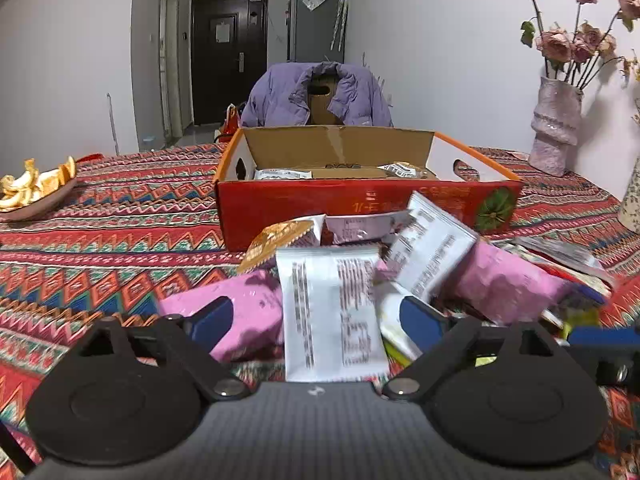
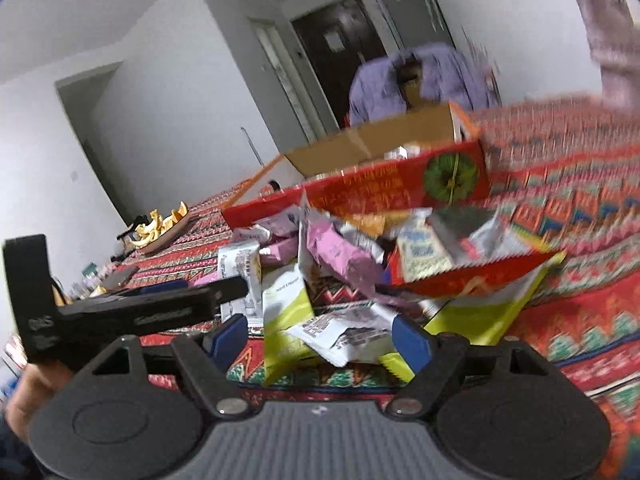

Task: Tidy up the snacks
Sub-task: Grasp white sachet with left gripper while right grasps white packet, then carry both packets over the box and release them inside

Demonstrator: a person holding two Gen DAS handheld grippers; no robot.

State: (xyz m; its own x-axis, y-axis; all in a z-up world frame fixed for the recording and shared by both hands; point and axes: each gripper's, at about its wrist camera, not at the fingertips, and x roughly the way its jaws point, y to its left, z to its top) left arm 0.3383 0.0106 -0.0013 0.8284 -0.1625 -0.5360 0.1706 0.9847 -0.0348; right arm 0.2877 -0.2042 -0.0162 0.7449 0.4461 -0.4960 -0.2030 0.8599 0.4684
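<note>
Nearest, the left gripper (image 1: 316, 320) and right gripper (image 2: 320, 338) are reaching into a heap of snack packets (image 1: 384, 264), fingers apart, clamping nothing. The glossy, overlapping packets are likely to slip or lift in pairs. Beyond them, the red cardboard box (image 1: 360, 204) is sitting open on the patterned tablecloth (image 1: 112, 248).

Red box (image 1: 360, 208), pink packets (image 1: 504, 280), zigzag-patterned red tablecloth (image 1: 120, 220).

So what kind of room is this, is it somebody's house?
Probably a home dining room. A table with a patterned cloth holds a vase of flowers, a puffy jacket hangs over a chair, and a front door stands behind.
</note>
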